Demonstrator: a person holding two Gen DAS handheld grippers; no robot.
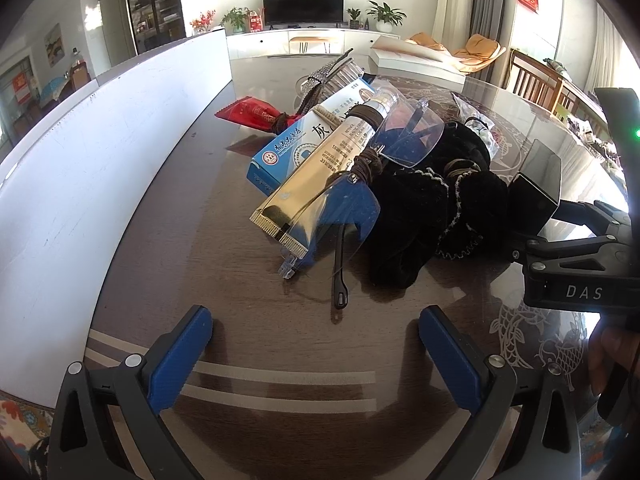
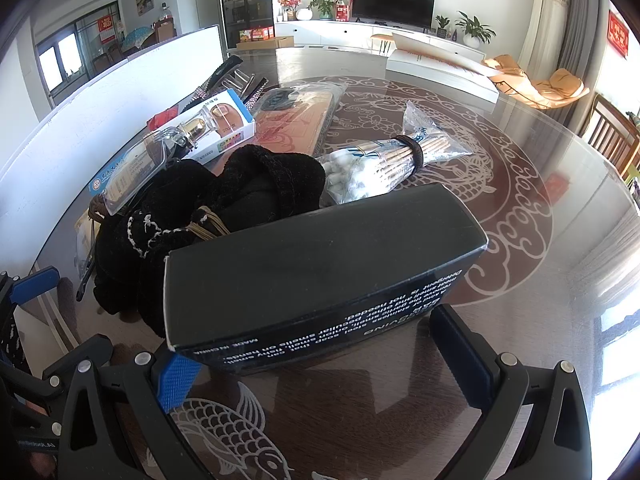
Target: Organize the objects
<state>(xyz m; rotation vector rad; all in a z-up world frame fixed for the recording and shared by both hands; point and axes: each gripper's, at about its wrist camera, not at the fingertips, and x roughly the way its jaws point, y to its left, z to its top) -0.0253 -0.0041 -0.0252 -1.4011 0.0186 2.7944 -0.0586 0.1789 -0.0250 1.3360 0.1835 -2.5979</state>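
Observation:
A pile lies on the glass-topped table (image 1: 248, 320). It holds a gold tube (image 1: 320, 172) tied with cord across a blue-and-white carton (image 1: 296, 140), clear safety glasses (image 1: 408, 136), a black velvet pouch (image 1: 432, 216) and a red sachet (image 1: 252, 114). My left gripper (image 1: 316, 320) is open just short of the pile, with nothing between its blue pads. A long black box (image 2: 320, 268) sits across the gap of my right gripper (image 2: 310, 336), beside the pouch. The jaws stand wide and flank the box's ends; I see no pad pressing on it. That box (image 1: 538, 184) also shows at the right.
A bag of cotton swabs (image 2: 384, 160) and a flat orange packet in plastic (image 2: 296, 120) lie behind the pouch, with hair clips (image 2: 224, 72) farther back. A white board (image 1: 80, 160) stands along the table's left edge. A wooden chair (image 2: 612, 136) is at the right.

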